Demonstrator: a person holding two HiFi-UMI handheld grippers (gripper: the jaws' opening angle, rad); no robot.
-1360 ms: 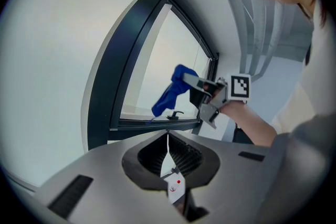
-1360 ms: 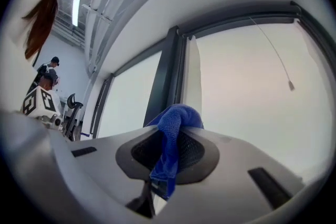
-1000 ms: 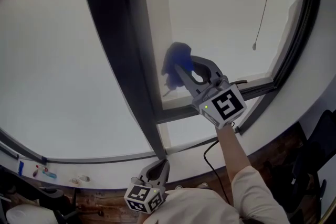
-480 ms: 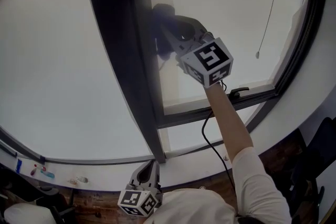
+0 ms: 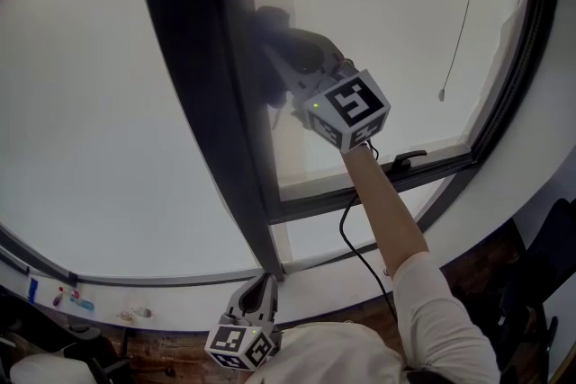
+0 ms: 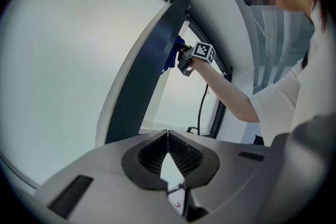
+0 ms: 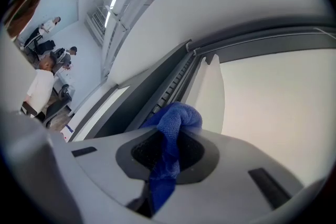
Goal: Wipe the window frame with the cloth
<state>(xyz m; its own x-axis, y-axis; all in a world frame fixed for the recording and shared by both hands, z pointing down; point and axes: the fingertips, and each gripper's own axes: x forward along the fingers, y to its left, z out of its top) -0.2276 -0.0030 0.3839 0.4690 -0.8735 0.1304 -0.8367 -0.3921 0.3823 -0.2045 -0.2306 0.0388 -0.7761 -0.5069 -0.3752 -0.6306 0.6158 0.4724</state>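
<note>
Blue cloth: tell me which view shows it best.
The right gripper view: the cloth fills the centre, pinched in the right gripper and bunched at the window frame. The left gripper view shows a small blue patch far off; the head view, only a dim shape beyond the gripper.

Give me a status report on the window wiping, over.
Right tool shut on blue cloth. Cloth up against the dark window frame. Left tool shut, empty, held low. Nothing seen in the way.

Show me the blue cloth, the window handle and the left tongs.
blue cloth (image 7: pixel 177 117): right gripper view, its bunched top.
window handle (image 5: pixel 407 160): head view, middle of the lever.
left tongs (image 6: pixel 167 131): left gripper view, where the shut tips meet.
</note>
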